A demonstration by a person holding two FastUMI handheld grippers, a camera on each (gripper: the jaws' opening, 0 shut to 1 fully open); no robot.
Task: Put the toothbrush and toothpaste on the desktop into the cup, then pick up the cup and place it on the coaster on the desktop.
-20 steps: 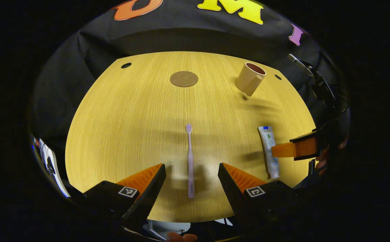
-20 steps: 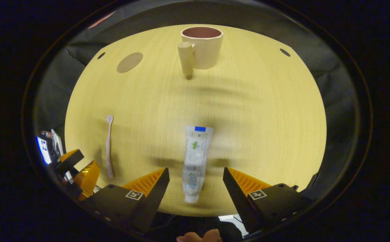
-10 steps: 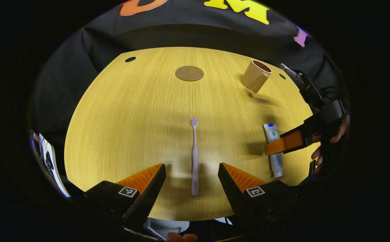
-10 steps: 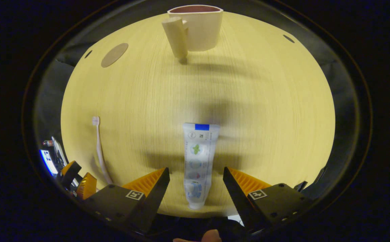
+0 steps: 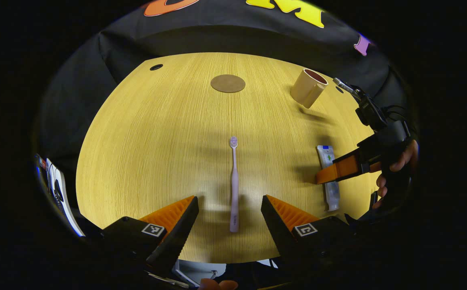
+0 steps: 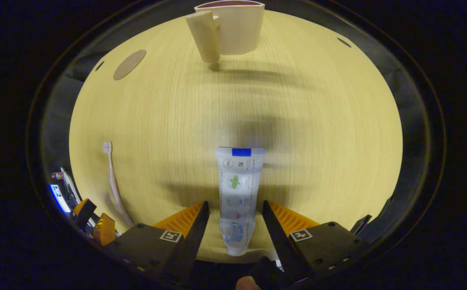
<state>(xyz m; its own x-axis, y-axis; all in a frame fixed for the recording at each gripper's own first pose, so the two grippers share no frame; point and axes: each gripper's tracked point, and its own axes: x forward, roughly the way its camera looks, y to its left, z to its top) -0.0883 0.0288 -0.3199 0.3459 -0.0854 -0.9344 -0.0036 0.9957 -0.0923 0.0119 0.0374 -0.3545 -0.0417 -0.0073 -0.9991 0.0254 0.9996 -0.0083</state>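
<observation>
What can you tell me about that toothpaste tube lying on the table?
The toothpaste tube is white, soft-looking plastic with small printed pictures and a blue band at its flat crimped end. It lies flat on the wooden table, cap toward the camera, crimp toward the cup. The right claw straddles its lower half, fingers close beside it; contact is unclear.

wooden desktop (image 5: 156, 133): round coaster (image 5: 228, 83) at upper centre of the left gripper view, cup (image 5: 308, 86) upright at upper right, toothbrush (image 5: 234, 184) flat at lower centre, head pointing up; toothpaste (image 6: 236, 197) tube flat at lower centre of the right gripper view
</observation>
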